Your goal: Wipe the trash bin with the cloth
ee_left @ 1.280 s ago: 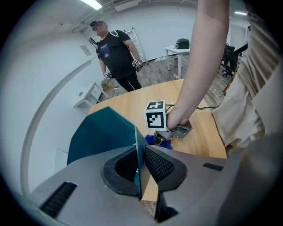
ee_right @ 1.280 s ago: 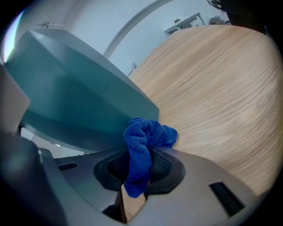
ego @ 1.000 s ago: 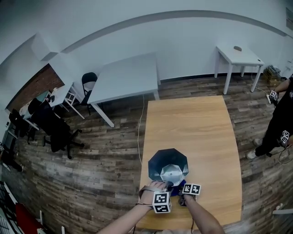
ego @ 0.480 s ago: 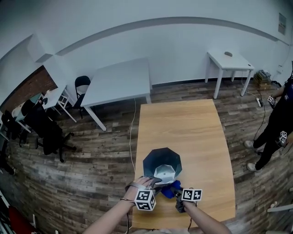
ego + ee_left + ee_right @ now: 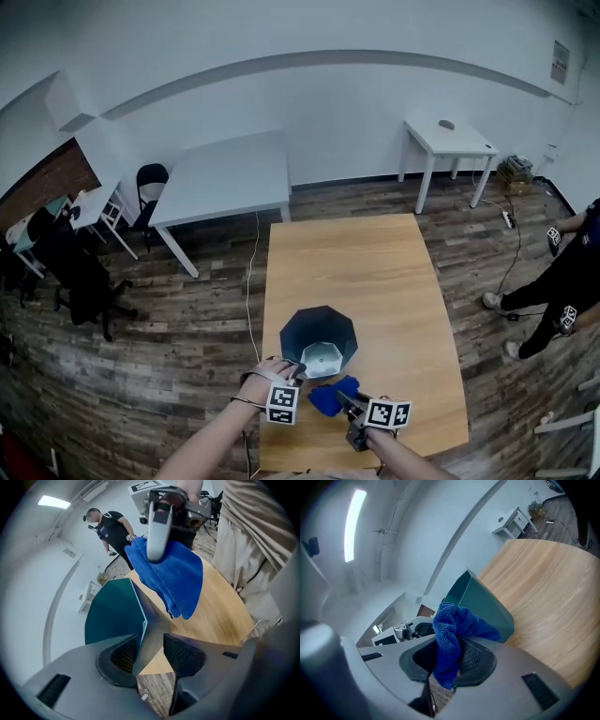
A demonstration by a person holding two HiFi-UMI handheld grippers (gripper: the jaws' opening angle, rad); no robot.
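The dark teal trash bin (image 5: 319, 337) stands upright on the wooden table (image 5: 375, 272), near its front edge. My left gripper (image 5: 296, 373) reaches down at the bin's near rim. In the left gripper view, the bin's wall (image 5: 112, 616) runs between the jaws of the left gripper (image 5: 149, 651); they have just been opening and stand wide, not pressing it. The blue cloth (image 5: 330, 396) hangs bunched from my right gripper (image 5: 347, 401), raised just right of the bin. In the right gripper view, the right gripper (image 5: 449, 660) is shut on the cloth (image 5: 452, 625), with the bin (image 5: 476, 604) just behind.
A person in black (image 5: 562, 281) stands at the right of the table. Two white tables (image 5: 225, 173) (image 5: 445, 141) stand by the far wall, dark office chairs (image 5: 75, 272) at the left. The table's front edge lies just under my hands.
My right gripper has risen with the blue cloth, which now shows beside the bin. The left gripper's jaws have opened on the bin's rim, and that hand has shifted a little leftward.
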